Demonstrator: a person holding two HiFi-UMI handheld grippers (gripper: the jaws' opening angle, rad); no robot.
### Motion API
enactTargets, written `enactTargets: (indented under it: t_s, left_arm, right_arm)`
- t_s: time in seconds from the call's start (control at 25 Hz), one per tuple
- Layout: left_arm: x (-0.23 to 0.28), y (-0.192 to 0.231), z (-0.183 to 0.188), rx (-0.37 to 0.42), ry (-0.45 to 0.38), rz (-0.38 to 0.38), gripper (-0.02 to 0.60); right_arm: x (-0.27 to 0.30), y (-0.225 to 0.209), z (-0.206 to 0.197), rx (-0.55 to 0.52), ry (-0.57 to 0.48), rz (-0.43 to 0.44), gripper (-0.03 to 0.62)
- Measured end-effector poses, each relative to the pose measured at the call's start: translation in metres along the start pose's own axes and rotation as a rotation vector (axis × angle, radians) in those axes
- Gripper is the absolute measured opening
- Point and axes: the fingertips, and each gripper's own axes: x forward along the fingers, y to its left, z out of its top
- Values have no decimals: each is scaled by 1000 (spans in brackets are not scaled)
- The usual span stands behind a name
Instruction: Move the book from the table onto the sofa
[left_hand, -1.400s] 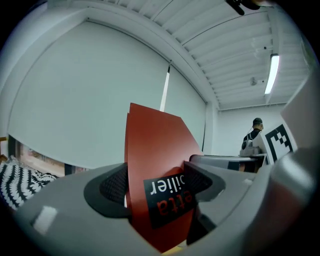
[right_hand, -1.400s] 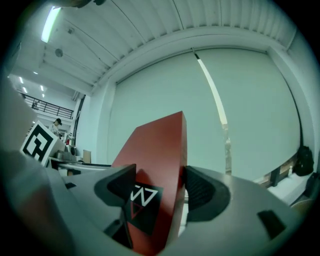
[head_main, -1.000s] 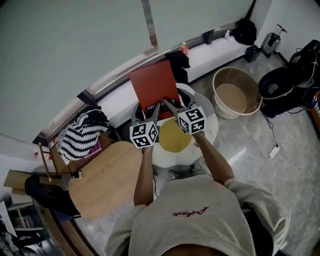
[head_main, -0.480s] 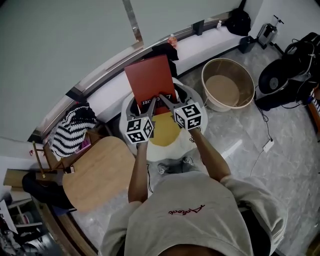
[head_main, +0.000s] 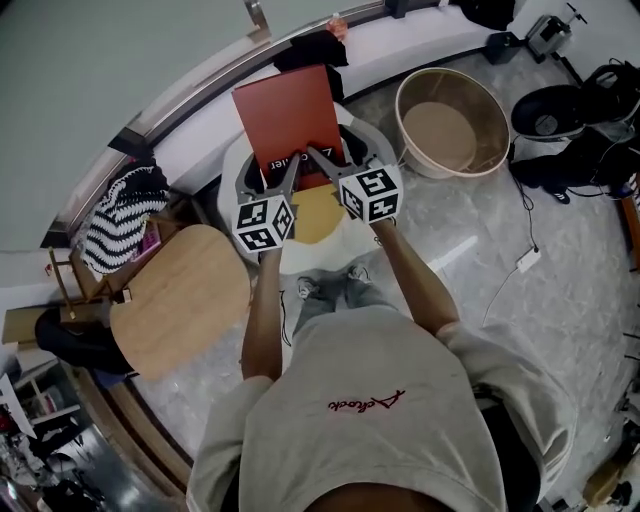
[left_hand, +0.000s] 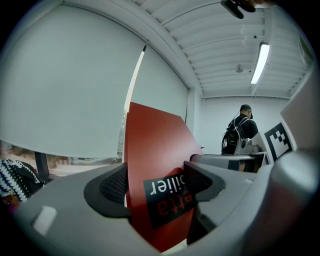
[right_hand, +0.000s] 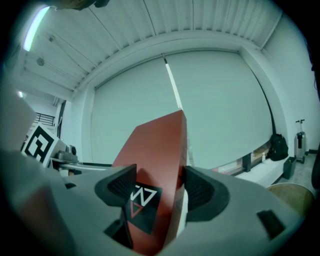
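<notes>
Head view: the table (head_main: 180, 300) has dropped back to 8 o'clock and the sofa (head_main: 320, 250) now sits dead ahead at 12. The book (head_main: 290, 120) rides upright above it, with the left gripper (head_main: 283, 172) and right gripper (head_main: 325, 160) both clamped on its lower edge. I judge lowering comes next.

— What stands on the floor (head_main: 470, 300)?
— It's grey marble, and on it are a round wooden tub (head_main: 450, 120), a white charger (head_main: 525, 262) with its cable, the round wooden table (head_main: 180, 300) and the round white sofa (head_main: 320, 256).
— And on the sofa?
— A yellow cushion (head_main: 312, 212), on its seat.
</notes>
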Motion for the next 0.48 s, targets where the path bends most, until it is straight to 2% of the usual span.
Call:
enactTargets:
  t_s: [0.48]
  left_arm:
    - [5, 39, -56, -44, 113, -38, 339]
  right_arm:
    - [27, 12, -61, 57, 91, -48, 296]
